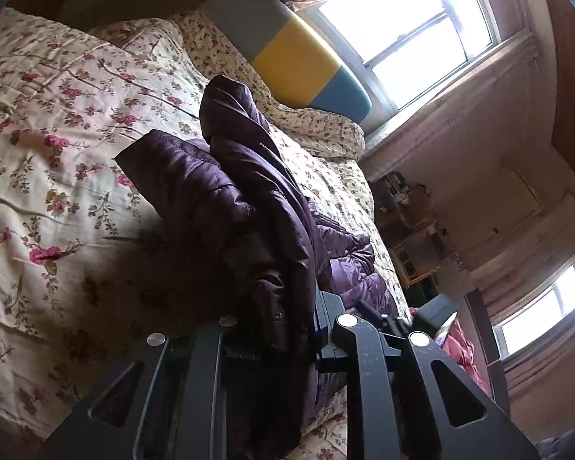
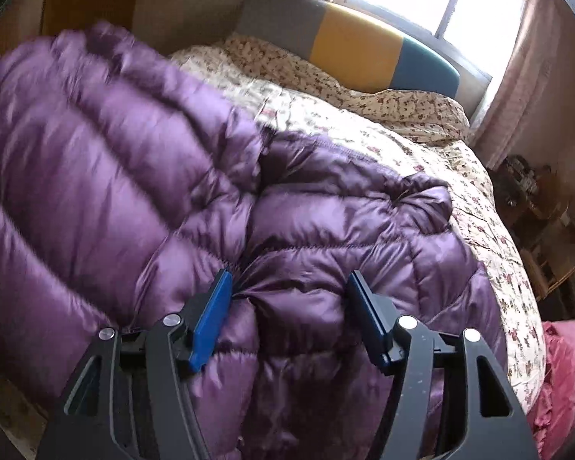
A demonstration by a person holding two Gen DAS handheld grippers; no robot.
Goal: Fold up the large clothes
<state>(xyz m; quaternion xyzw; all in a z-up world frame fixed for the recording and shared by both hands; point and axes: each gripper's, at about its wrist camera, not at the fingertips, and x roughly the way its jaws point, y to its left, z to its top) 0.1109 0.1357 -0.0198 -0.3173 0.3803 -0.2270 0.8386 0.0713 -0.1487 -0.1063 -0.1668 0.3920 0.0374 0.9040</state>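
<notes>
The left gripper (image 1: pixel 287 329) is clenched on a thick fold of the purple puffer jacket (image 1: pixel 245 199), the dark quilted fabric packed between its black fingers and rising away from them in a tall, upright ridge. From that view the lifted fold's long axis runs from the gripper toward the headboard (image 1: pixel 306 65), its rounded top end pointing at the grey, yellow and teal panels. A lower part of the jacket trails on the side of the ridge away from the headboard, lying on the floral bedspread (image 1: pixel 57 122).

The right gripper (image 2: pixel 289 318) stands released, its blue pads (image 2: pixel 211 326) spread wide with jacket (image 2: pixel 134 161) fabric bulging between them; the pads press against the quilting without pinching it. Here the jacket spreads in a broad puffy heap, its quilted channels running crosswise; the part farthest from the headboard (image 2: pixel 356 50) is blurred.

The jacket rests on the bedspread (image 2: pixel 421 153), short of the small-flowered pillows (image 2: pixel 402 107) that lie against the headboard. A pink cloth (image 2: pixel 563 364) sits off the bed's corner farthest from the headboard.
</notes>
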